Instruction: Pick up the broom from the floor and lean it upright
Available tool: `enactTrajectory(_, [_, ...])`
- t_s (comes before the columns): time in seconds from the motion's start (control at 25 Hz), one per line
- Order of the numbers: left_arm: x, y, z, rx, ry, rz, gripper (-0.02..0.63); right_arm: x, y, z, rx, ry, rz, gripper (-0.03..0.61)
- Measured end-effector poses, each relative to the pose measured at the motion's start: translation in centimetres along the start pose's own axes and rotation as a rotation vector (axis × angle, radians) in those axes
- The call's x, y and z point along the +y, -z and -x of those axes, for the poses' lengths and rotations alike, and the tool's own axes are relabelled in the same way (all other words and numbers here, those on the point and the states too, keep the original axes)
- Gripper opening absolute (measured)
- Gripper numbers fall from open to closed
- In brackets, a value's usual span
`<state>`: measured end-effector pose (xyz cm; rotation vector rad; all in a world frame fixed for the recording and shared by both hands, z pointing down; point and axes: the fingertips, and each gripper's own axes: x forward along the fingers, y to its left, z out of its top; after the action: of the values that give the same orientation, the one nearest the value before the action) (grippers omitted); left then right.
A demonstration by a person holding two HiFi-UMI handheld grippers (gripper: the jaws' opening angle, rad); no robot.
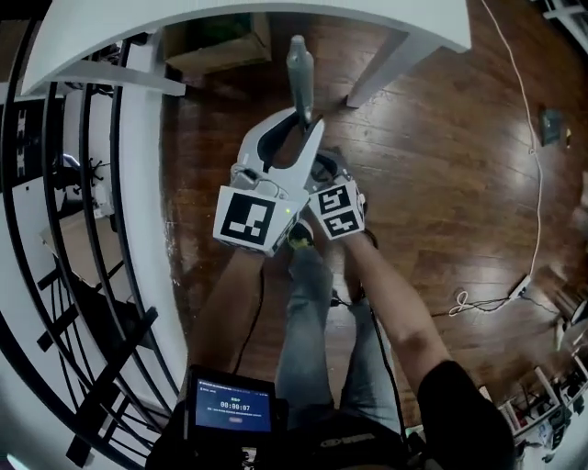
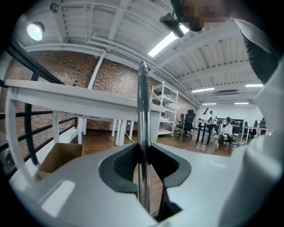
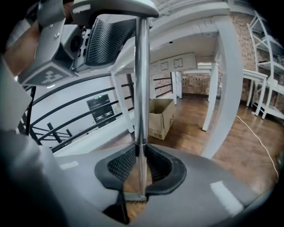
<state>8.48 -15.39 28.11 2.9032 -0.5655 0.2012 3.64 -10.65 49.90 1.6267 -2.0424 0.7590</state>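
Observation:
The broom's shiny metal handle (image 2: 143,111) stands nearly upright, its grey tip (image 1: 299,64) pointing towards the white table. My left gripper (image 2: 143,160) is shut on the handle high up, black pads pressed on both sides. In the head view the left gripper (image 1: 301,127) sits in front of the right gripper (image 1: 323,171), which is partly hidden behind it. My right gripper (image 3: 141,165) is shut on the same handle (image 3: 141,88) lower down, with the left gripper (image 3: 111,31) just above it. The broom's head (image 3: 132,198) shows only as a sliver below the right jaws.
A white table (image 1: 276,18) with a slanted leg (image 1: 386,64) stands ahead, a cardboard box (image 3: 162,117) beneath it. A black railing (image 1: 73,229) runs along the left. A white cable (image 1: 533,184) trails over the wooden floor on the right. White shelving (image 2: 164,111) stands further back.

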Motion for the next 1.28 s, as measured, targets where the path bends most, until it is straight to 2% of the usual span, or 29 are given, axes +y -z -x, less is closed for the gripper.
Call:
enactTrajectory(0.12, [1.1, -0.7, -2.0, 0.018, 0.087, 0.013, 0.107, -0.8, -1.4, -0.7, 0.005, 0.051, -0.082, 0.081])
enactTrajectory(0.2, [1.7, -0.5, -3.4, 0.032, 0.117, 0.026, 0.107, -1.4, -1.8, -1.2, 0.011, 0.06, -0.117, 0.08])
enactTrajectory(0.4, [3.2, 0.3, -4.4, 0.054, 0.102, 0.053, 0.109, -1.0, -1.9, -2.6, 0.023, 0.034, -0.149, 0.081])
enactTrajectory(0.6, [3.0, 0.8, -4.7, 0.026, 0.097, 0.007, 0.111, -1.7, -1.7, -3.9, 0.015, 0.012, -0.118, 0.083])
enactTrajectory(0.72, [3.5, 1.8, -4.7, 0.051, 0.077, -0.034, 0.117, -2.4, -1.9, -4.7, 0.019, 0.008, -0.056, 0.086])
enactTrajectory(0.84, [4.1, 2.6, -4.9, 0.05, 0.065, -0.038, 0.123, -2.6, -2.6, -5.0, 0.01, 0.003, 0.003, 0.089])
enactTrajectory(0.92, [4.8, 2.8, -4.9, 0.048, 0.046, -0.04, 0.166, -2.5, -3.1, -4.9, -0.005, 0.002, 0.028, 0.089])
enactTrajectory(1.08, [6.3, 2.9, -5.0, 0.058, 0.02, 0.017, 0.253, -2.5, -3.4, -4.6, -0.016, -0.004, 0.029, 0.098])
enactTrajectory(1.28, [8.3, 2.8, -5.2, 0.063, -0.012, 0.014, 0.263, -2.5, -3.1, -4.2, -0.016, -0.004, 0.031, 0.095])
